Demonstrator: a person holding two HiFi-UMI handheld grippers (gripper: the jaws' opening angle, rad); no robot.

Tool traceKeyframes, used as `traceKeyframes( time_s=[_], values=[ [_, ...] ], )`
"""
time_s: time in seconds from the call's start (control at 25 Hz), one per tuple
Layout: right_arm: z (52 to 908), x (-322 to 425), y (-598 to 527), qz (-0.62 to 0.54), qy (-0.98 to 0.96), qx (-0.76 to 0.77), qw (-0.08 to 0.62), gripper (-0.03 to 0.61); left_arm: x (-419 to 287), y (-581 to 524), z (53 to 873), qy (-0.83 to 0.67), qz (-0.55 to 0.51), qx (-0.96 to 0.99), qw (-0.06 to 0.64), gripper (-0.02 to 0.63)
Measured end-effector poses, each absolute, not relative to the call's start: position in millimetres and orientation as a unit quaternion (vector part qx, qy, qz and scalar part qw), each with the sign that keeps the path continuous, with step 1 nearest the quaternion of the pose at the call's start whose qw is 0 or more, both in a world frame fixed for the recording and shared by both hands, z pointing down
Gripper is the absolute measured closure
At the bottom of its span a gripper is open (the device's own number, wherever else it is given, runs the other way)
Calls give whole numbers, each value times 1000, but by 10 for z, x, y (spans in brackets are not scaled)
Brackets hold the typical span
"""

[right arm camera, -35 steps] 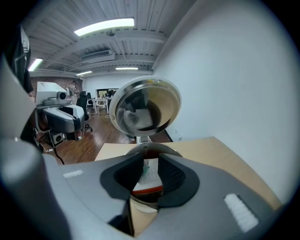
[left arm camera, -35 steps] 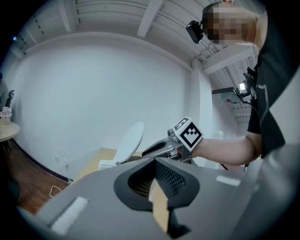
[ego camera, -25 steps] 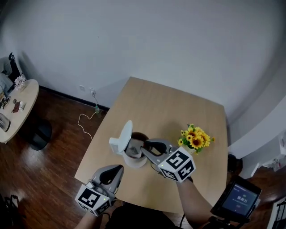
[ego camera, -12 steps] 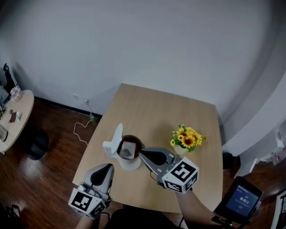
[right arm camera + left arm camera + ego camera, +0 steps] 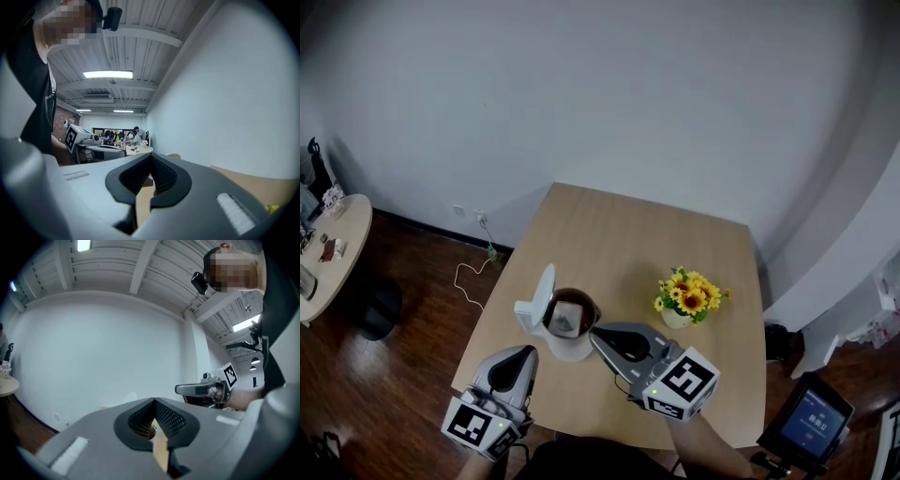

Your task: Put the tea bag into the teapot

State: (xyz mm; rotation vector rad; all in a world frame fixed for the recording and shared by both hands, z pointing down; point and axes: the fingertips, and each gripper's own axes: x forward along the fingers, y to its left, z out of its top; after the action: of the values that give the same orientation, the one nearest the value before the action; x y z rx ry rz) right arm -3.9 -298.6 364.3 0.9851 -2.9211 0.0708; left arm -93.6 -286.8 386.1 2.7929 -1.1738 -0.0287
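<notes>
A white teapot (image 5: 565,330) stands near the table's front left, its lid (image 5: 540,298) tipped up on the left side. Inside its dark opening lies the tea bag (image 5: 568,320). My right gripper (image 5: 596,336) is just right of the pot, tips close to its rim, jaws shut with nothing between them. My left gripper (image 5: 528,353) hangs at the table's near edge, in front of the pot and apart from it, also shut and empty. In the left gripper view its jaws meet at their tip (image 5: 153,401), and the right gripper (image 5: 199,389) shows beyond.
A small vase of sunflowers (image 5: 688,297) stands right of the teapot on the wooden table (image 5: 647,230). The white wall lies beyond the table's far edge. A round side table (image 5: 333,239) is at far left, and a device with a screen (image 5: 804,424) at lower right.
My right gripper has drawn back from over the teapot's mouth to its right side. The tea bag now lies uncovered inside the pot. The left gripper has barely moved.
</notes>
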Motion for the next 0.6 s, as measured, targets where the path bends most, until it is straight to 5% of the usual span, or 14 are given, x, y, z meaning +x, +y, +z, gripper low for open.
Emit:
traceKeyframes(
  time_s=[0.6],
  values=[
    [3690, -50, -2945, 20, -947, 321, 21, 577, -890, -2861, 3849, -381, -13, 923, 57, 609]
  ],
)
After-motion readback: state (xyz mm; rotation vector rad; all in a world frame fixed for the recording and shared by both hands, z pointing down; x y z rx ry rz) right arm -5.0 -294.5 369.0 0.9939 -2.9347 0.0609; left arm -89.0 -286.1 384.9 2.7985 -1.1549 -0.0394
